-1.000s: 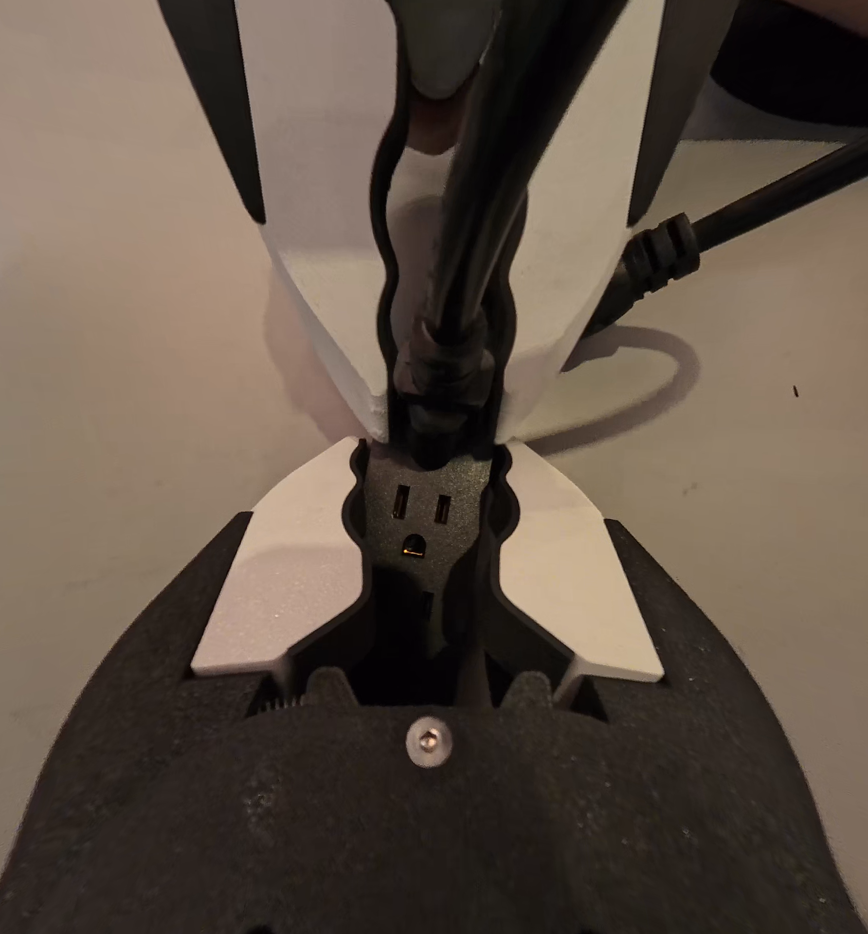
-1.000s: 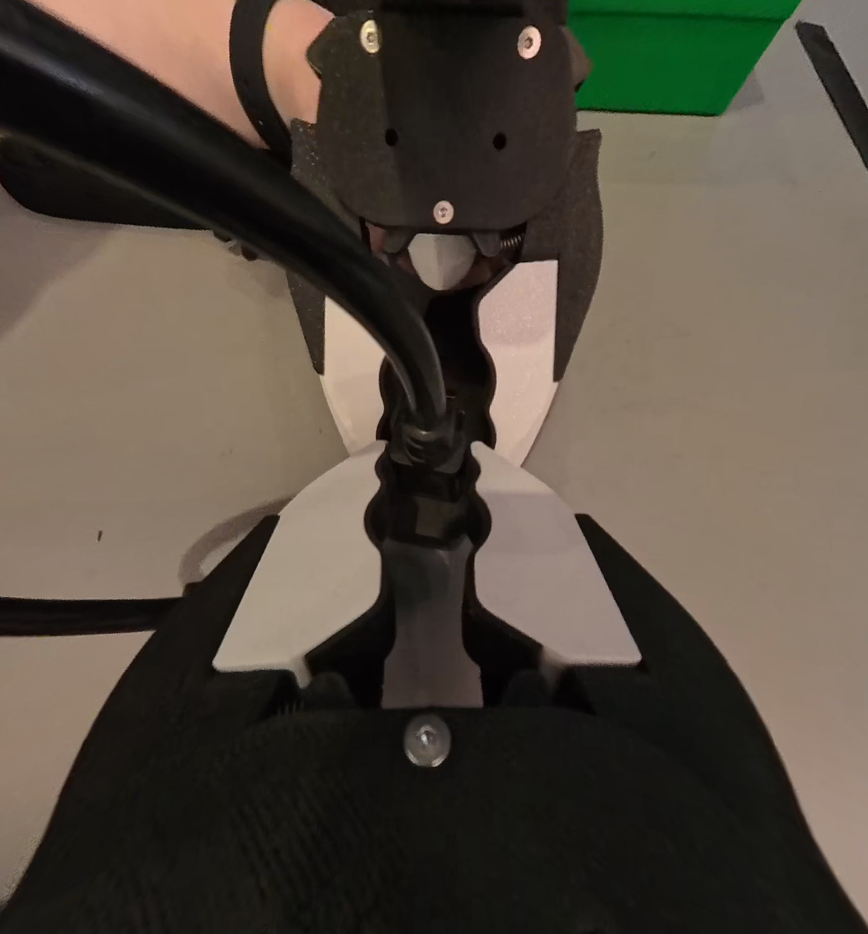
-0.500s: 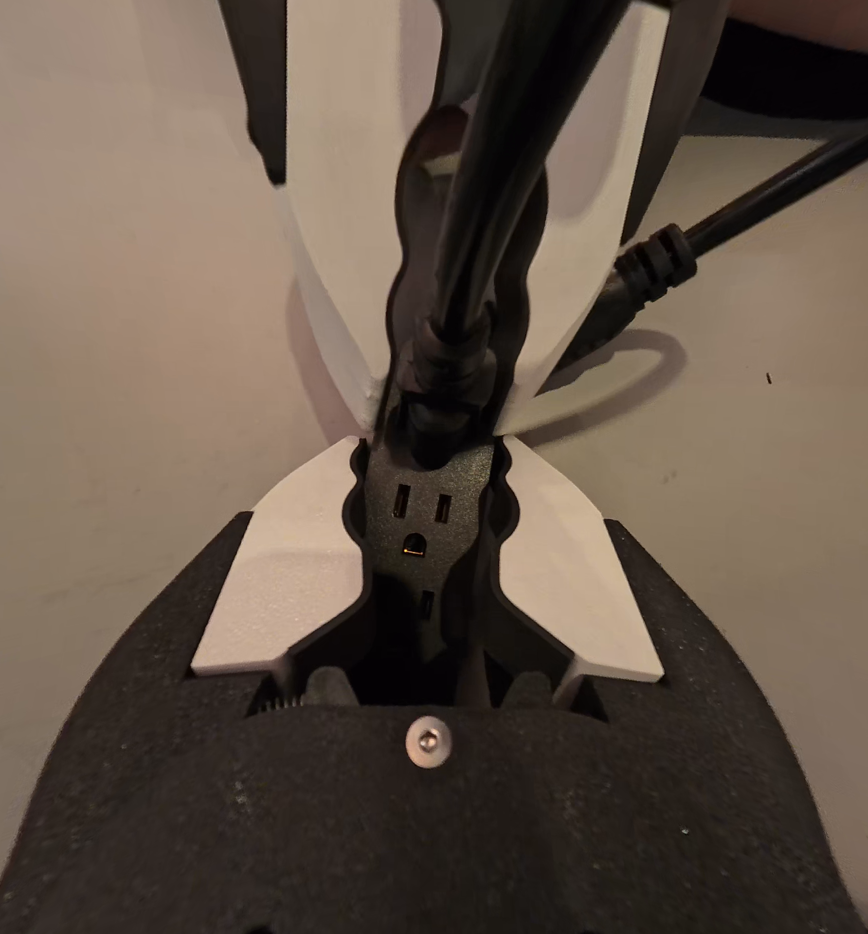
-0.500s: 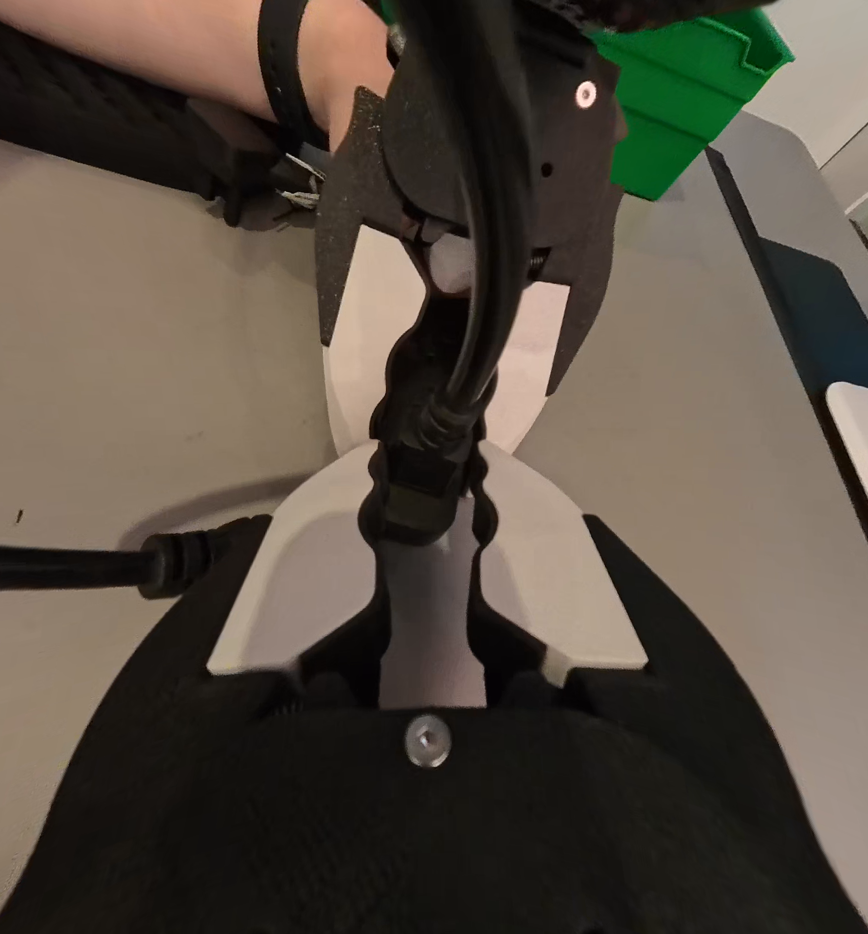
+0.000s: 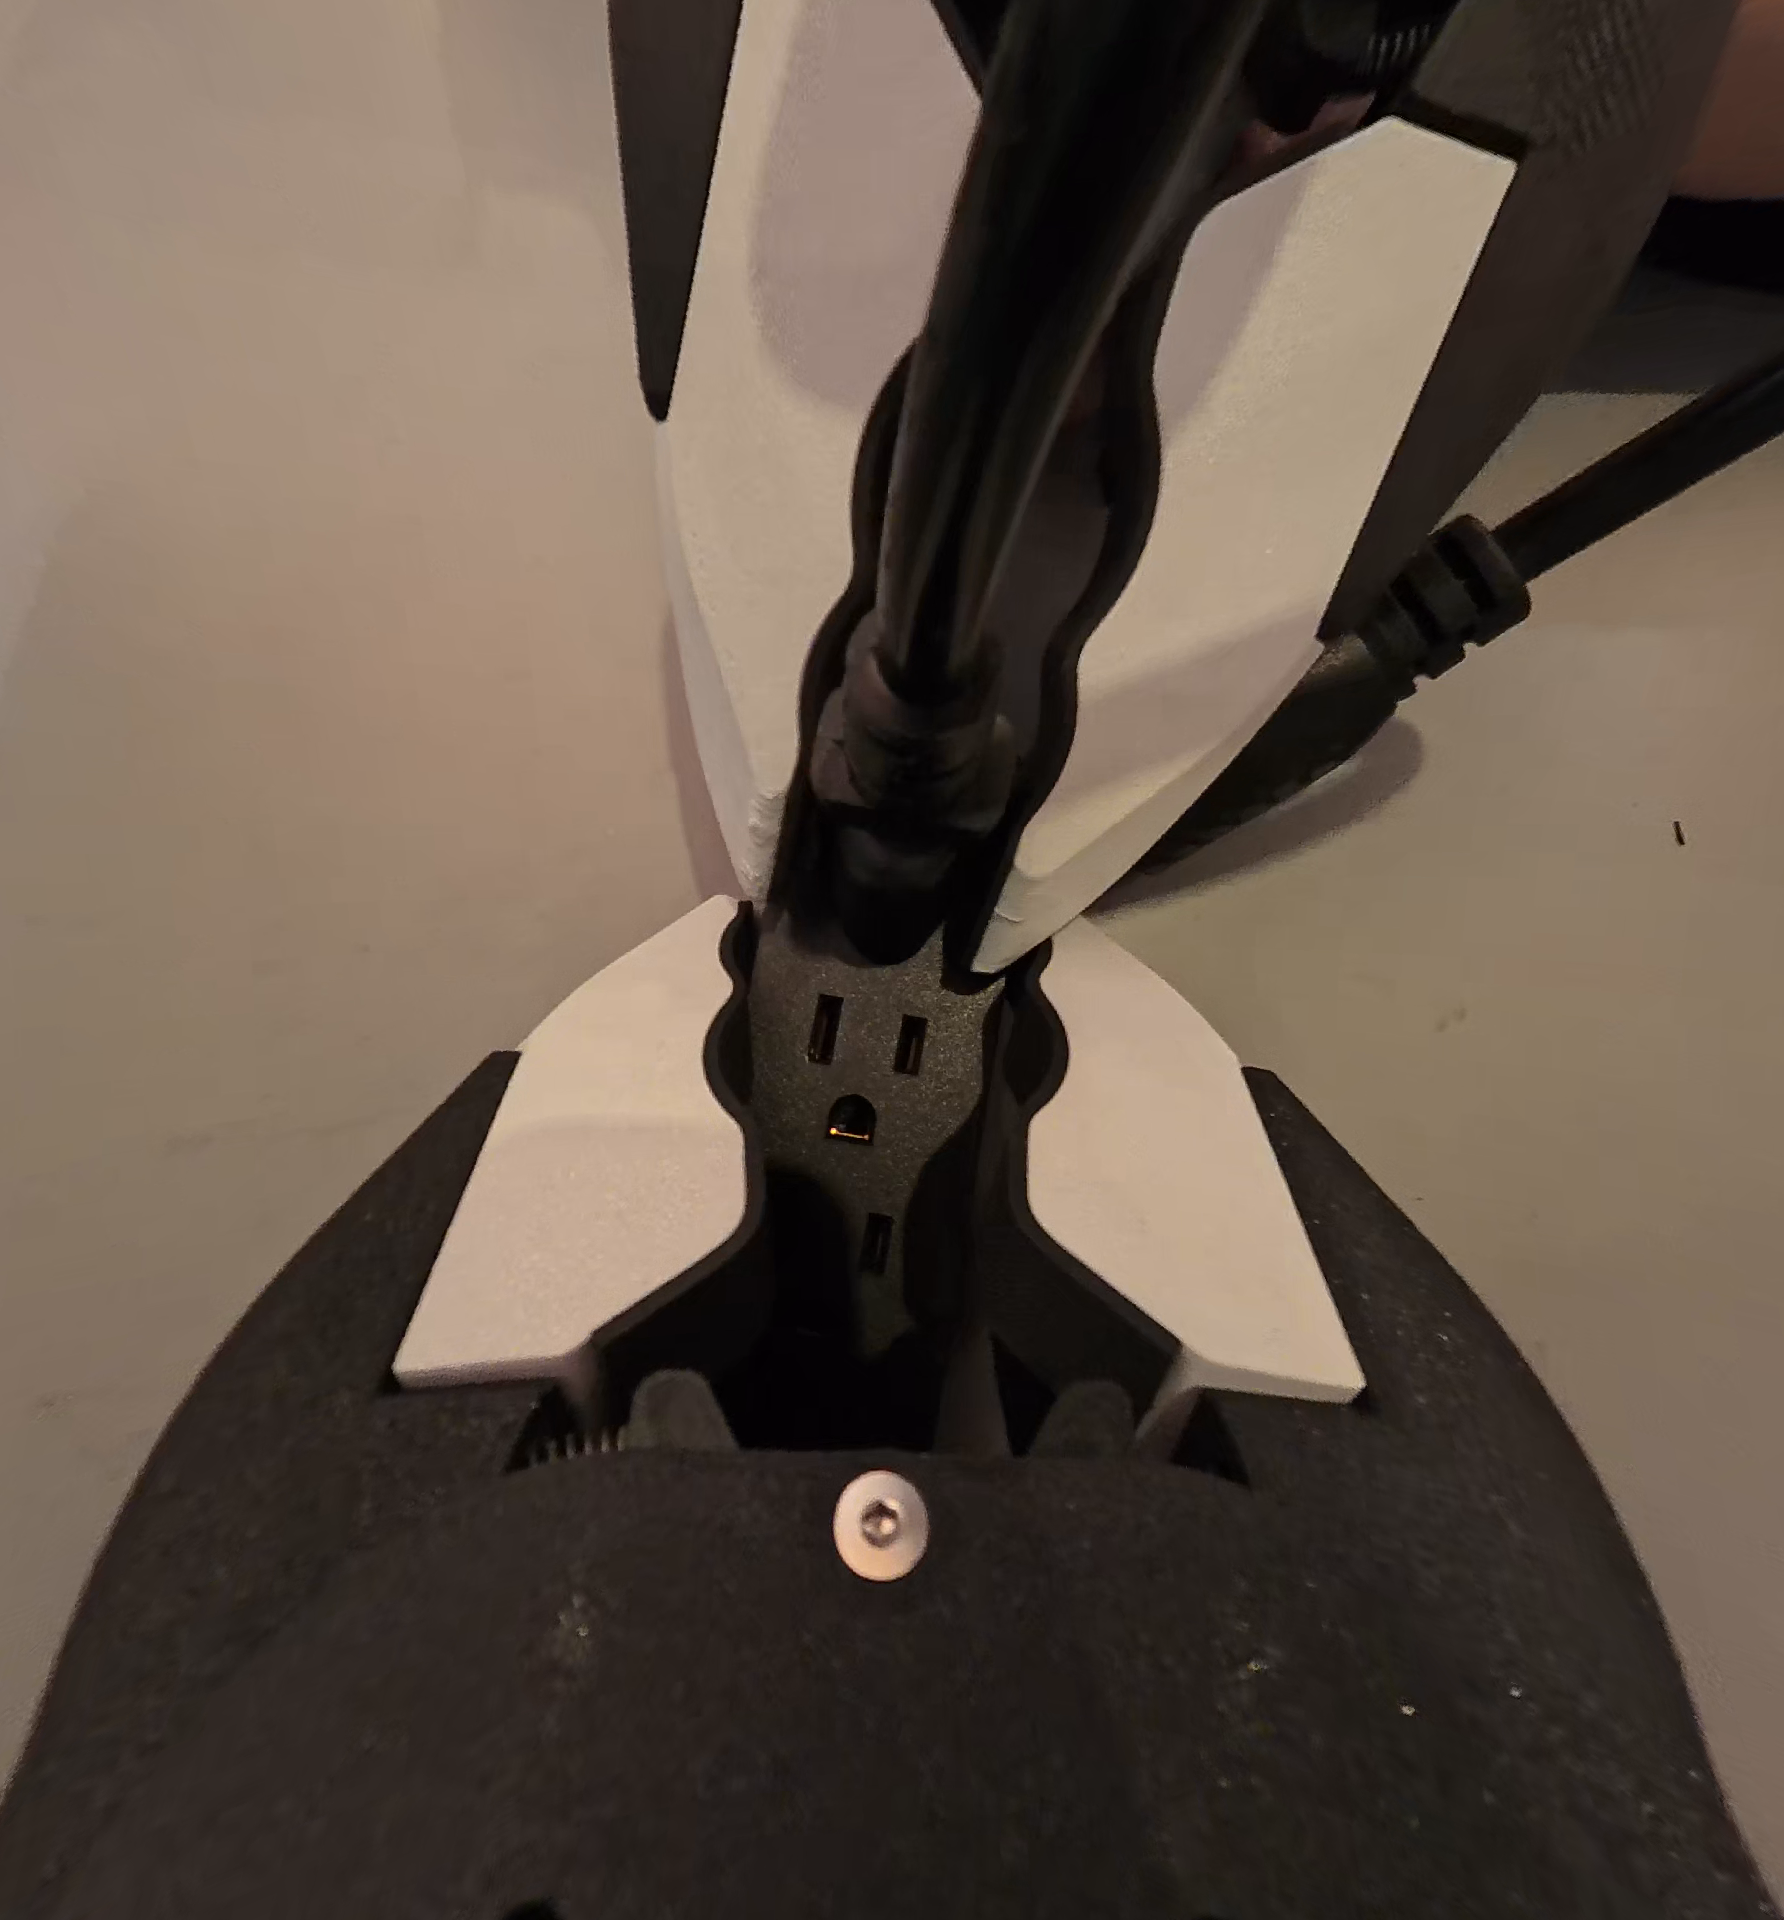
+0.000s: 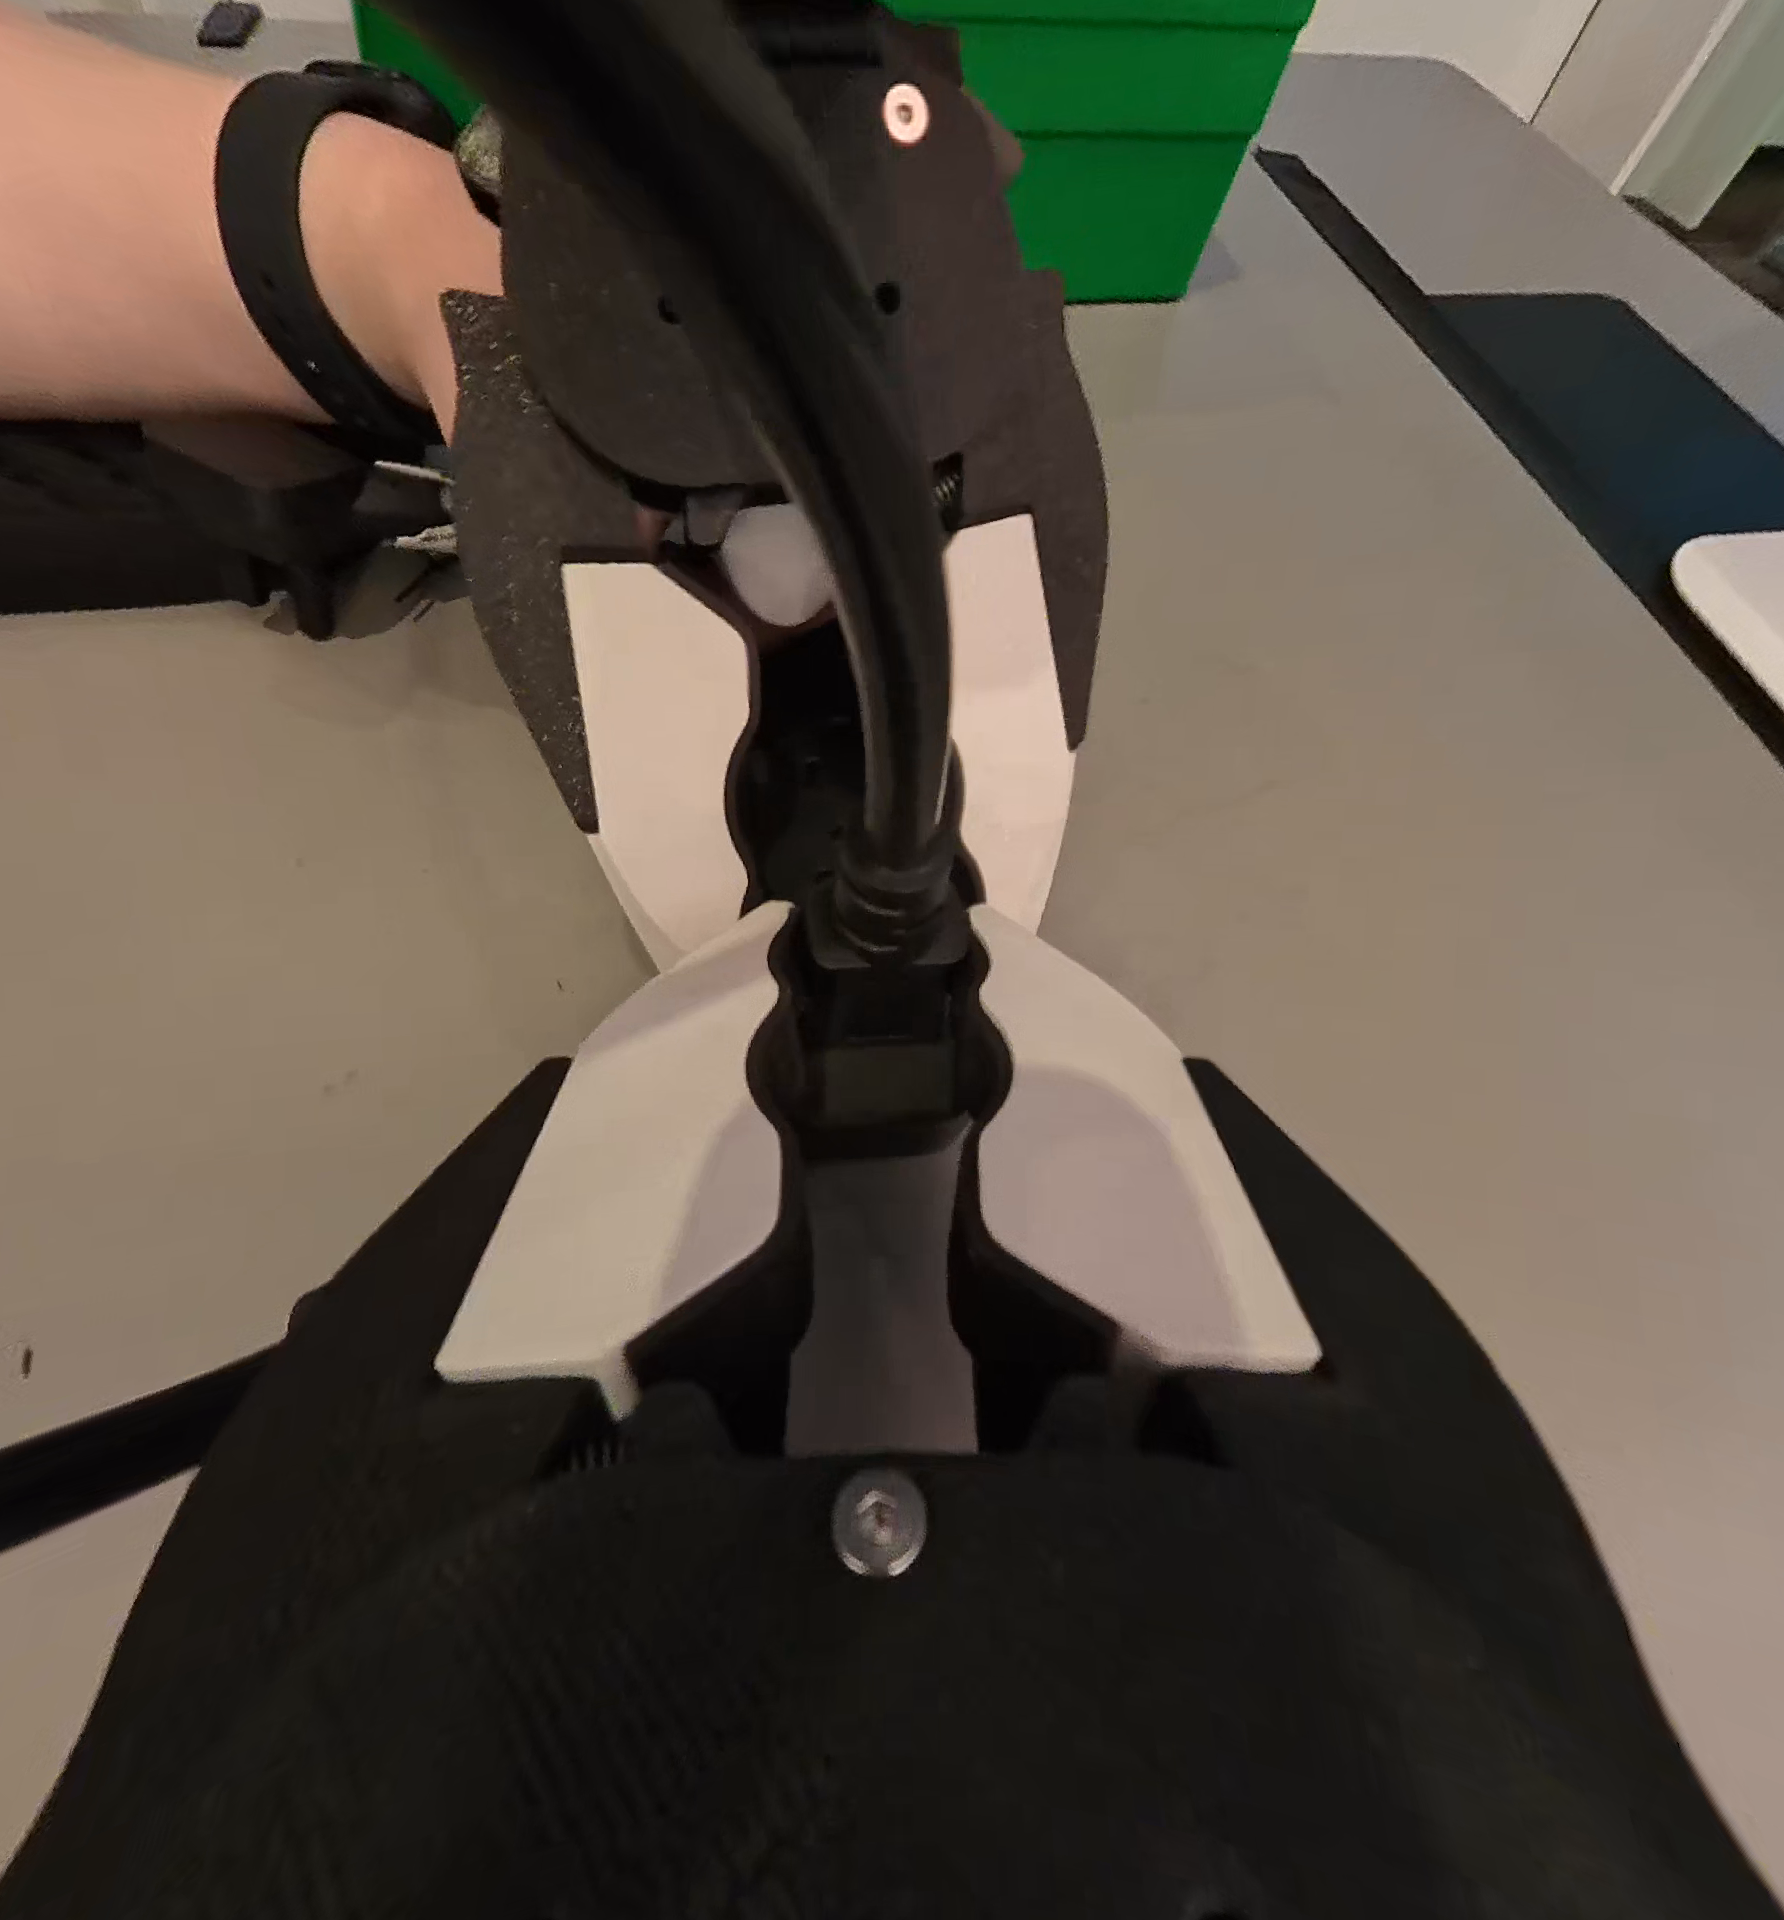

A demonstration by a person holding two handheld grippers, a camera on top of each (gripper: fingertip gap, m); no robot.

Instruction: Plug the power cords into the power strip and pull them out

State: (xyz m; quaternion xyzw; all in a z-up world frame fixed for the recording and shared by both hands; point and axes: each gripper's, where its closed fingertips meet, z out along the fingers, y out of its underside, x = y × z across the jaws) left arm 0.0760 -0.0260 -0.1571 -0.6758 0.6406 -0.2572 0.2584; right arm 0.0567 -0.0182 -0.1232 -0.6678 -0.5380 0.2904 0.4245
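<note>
While the left gripper (image 5: 872, 997) clamps the black power strip (image 5: 867, 1081), the right gripper (image 6: 883, 997) is closed on a black plug (image 6: 883, 1029) seated at the strip's far end; a 2nd cord (image 5: 1439, 613) lies on the table (image 5: 244, 623) to the right.

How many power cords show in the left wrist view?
2. One plug sits in the right gripper, at the power strip held by the left gripper. Another cord lies on the table; more may be hidden.
</note>
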